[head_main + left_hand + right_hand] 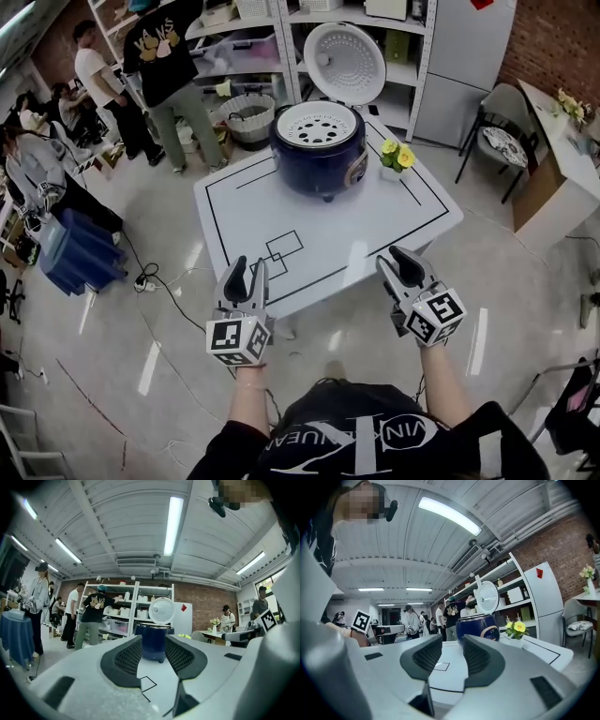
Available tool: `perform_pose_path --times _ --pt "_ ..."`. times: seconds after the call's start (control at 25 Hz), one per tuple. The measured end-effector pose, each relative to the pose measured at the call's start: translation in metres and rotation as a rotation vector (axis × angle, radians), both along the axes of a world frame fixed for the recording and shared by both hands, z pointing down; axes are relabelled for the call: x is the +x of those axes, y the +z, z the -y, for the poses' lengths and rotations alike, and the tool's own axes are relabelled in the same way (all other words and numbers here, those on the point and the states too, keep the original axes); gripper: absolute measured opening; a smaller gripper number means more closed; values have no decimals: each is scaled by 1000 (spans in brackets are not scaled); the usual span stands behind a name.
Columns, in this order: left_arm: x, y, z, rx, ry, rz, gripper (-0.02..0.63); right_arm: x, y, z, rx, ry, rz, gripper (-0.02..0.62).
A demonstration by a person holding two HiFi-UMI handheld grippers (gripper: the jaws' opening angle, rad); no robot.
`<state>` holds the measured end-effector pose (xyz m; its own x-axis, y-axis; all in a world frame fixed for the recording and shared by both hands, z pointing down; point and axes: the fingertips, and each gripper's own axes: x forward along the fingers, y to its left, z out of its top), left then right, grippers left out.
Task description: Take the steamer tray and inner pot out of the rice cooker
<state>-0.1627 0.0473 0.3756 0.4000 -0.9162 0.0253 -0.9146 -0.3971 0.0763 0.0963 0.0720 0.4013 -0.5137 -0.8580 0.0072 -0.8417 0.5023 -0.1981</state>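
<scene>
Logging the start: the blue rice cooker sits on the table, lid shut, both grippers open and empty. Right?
No: the head view shows the lid standing open. The rice cooker does sit on the table, and the left gripper and right gripper are open, empty.

Person's wearing a black short-sleeved tee [309, 439] with white lettering [380, 441] across the chest. The left gripper [248, 267] and right gripper [392, 260] are both light grey plastic with black ribbed pads [127, 657]. Each one has a white cube [239, 339] with black square markers on it.
</scene>
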Motion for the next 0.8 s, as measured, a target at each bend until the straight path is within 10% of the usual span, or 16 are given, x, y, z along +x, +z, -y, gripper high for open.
perform_pose_path --times 0.8 --pt "16 14 105 -39 41 -26 124 -3 -9 123 -3 14 -5 124"
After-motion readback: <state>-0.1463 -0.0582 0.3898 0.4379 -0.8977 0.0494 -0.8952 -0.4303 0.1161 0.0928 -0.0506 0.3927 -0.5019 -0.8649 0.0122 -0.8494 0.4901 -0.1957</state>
